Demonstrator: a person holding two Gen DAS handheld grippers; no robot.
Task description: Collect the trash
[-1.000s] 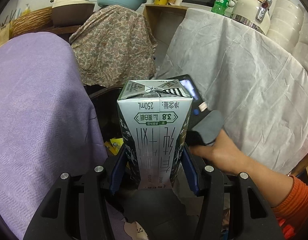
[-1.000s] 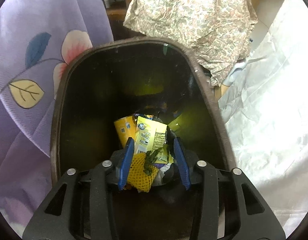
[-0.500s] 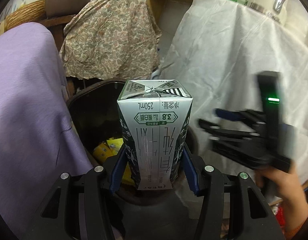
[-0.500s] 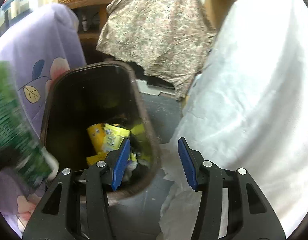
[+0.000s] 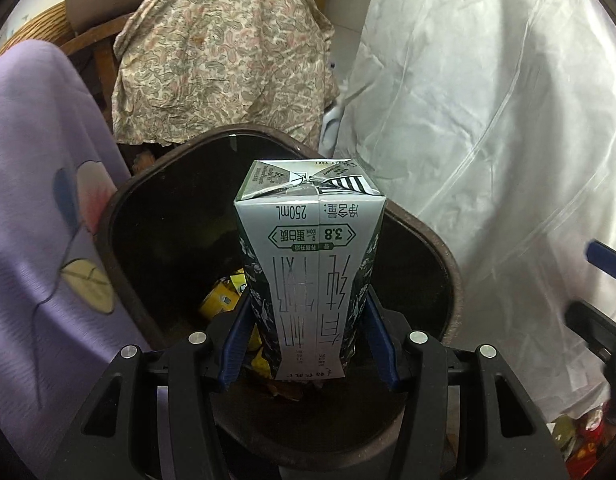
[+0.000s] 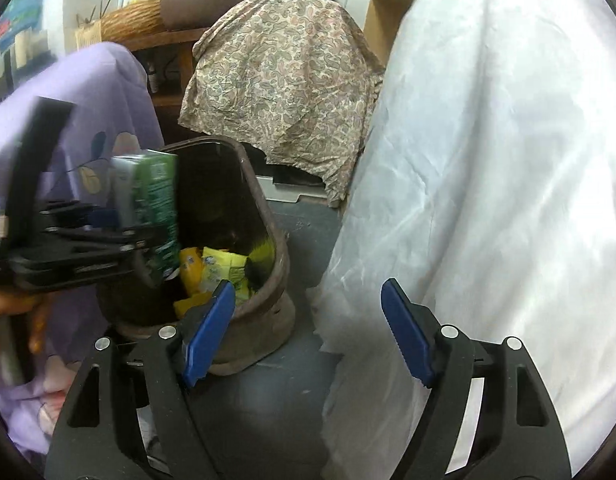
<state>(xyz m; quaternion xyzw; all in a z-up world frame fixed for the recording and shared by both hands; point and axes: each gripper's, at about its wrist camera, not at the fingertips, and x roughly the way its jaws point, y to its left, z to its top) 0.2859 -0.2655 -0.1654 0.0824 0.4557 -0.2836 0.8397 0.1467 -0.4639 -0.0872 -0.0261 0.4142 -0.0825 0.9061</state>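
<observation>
My left gripper (image 5: pixel 308 312) is shut on a green and white 250 mL milk carton (image 5: pixel 310 264), held upside down right above the open mouth of a dark brown trash bin (image 5: pixel 148 184). Yellow wrappers (image 5: pixel 222 300) lie inside the bin. In the right wrist view the same carton (image 6: pixel 156 208) and left gripper (image 6: pixel 124 224) hover over the bin (image 6: pixel 276 300), blurred. My right gripper (image 6: pixel 306 308) is open and empty, to the right of the bin above the dark floor.
A purple flowered cloth (image 5: pixel 36 200) hangs left of the bin. A white sheet (image 5: pixel 488 120) drapes a table on the right. A paisley cloth (image 5: pixel 224 52) covers something behind the bin. Red litter (image 5: pixel 588 440) lies on the floor at lower right.
My right gripper let the yellow trash go into the bin, opened wide and pulled back to the right. My left gripper moved the carton forward over the bin's mouth.
</observation>
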